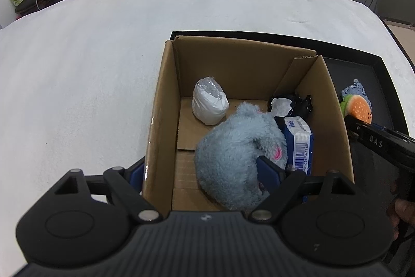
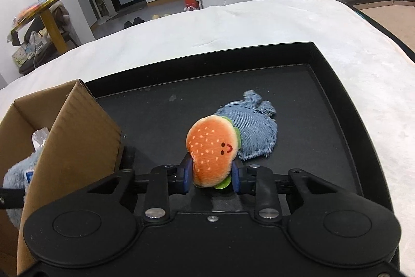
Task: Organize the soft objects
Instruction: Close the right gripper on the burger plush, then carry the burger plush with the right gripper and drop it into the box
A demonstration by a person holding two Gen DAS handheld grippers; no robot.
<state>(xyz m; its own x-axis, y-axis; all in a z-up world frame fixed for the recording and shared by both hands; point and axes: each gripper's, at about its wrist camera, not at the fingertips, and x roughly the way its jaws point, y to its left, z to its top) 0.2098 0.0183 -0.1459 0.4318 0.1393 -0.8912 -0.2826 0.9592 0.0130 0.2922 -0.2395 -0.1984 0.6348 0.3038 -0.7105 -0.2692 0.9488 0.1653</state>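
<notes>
In the right wrist view my right gripper (image 2: 212, 169) is shut on an orange burger plush (image 2: 212, 147); both blue pads press its lower half, just above the black tray (image 2: 324, 85). A blue denim pouch (image 2: 254, 131) lies on the tray right behind the burger. In the left wrist view my left gripper (image 1: 201, 168) stands open over the near left corner of a cardboard box (image 1: 166, 100), one finger outside the wall, the other inside against a fluffy light-blue plush (image 1: 233, 147). The box also holds a white plastic-wrapped bundle (image 1: 210, 103), a blue tissue pack (image 1: 301, 144) and a black item (image 1: 298, 103).
The cardboard box stands in the tray's left part, and the tray rests on a white cloth-covered surface (image 1: 90, 56). A hand (image 1: 399, 209) holds the right gripper (image 1: 363, 131) beside the box's right wall. Slippers and a cluttered yellow-legged table stand on the floor beyond.
</notes>
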